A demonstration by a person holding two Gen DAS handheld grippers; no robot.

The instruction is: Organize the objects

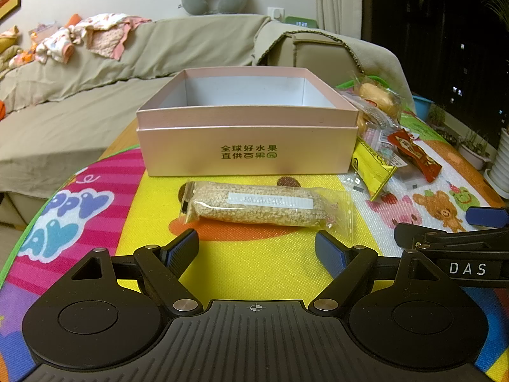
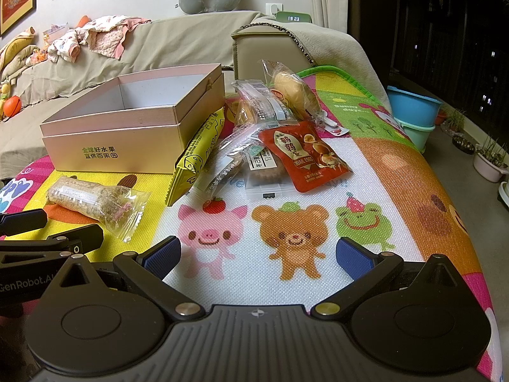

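An open pink box stands on the colourful play mat; what I see of its inside is bare. A clear-wrapped grain bar lies in front of it. My left gripper is open and empty, just short of the bar. My right gripper is open and empty above the mat's pig and bear pictures; it also shows at the right of the left wrist view. A pile of snacks lies right of the box: a yellow packet, a red quail-egg pouch, clear-wrapped cakes and a wrapped bun.
The mat covers a small table whose edges curve away on both sides. A beige sofa with clothes is behind. Blue and green tubs and plant pots stand on the floor to the right.
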